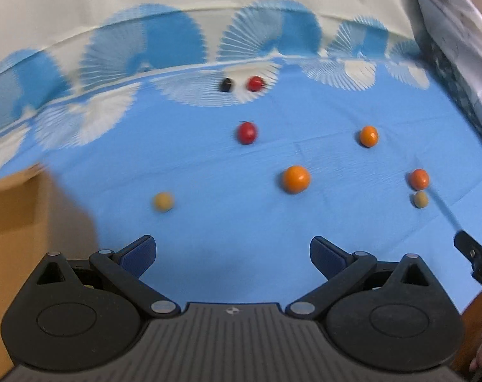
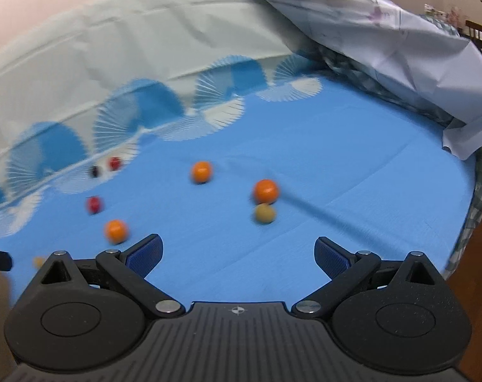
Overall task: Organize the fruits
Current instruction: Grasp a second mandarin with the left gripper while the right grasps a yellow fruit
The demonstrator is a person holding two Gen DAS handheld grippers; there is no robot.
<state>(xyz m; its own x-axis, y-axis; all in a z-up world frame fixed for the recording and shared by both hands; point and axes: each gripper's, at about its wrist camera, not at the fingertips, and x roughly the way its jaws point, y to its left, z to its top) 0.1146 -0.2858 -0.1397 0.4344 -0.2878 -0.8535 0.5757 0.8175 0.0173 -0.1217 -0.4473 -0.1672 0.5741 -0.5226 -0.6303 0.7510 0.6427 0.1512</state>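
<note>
Your left hand-held gripper point(image 1: 233, 251) is released: its blue-padded fingers point(image 1: 139, 254) stand wide apart with nothing between them, above the blue cloth point(image 1: 209, 222) that covers the surface. Your right hand-held gripper point(image 2: 237, 253) is likewise released and empty, fingers spread.

The fruits lie loose on the cloth, all ahead of the fingers and none touching them. In the left wrist view:

- A large orange point(image 1: 296, 179) sits near the centre.
- A red fruit point(image 1: 247, 132) lies beyond it, to the left.
- A second orange point(image 1: 368, 136) lies to the right, farther back.
- A darker orange fruit point(image 1: 419, 179) sits at the right, with a small tan fruit point(image 1: 421, 199) just beside it on the near side.
- Another tan fruit point(image 1: 163, 201) lies alone at the left.
- At the far edge of the blue area, a dark fruit point(image 1: 225, 85) and a second red fruit point(image 1: 255, 83) sit side by side on the white fan pattern.

A brown cardboard box point(image 1: 15, 216) stands at the left margin. In the right wrist view a crumpled pale sheet point(image 2: 384, 38) is heaped at the far right. Both views are motion-blurred, so fine detail cannot be read.
</note>
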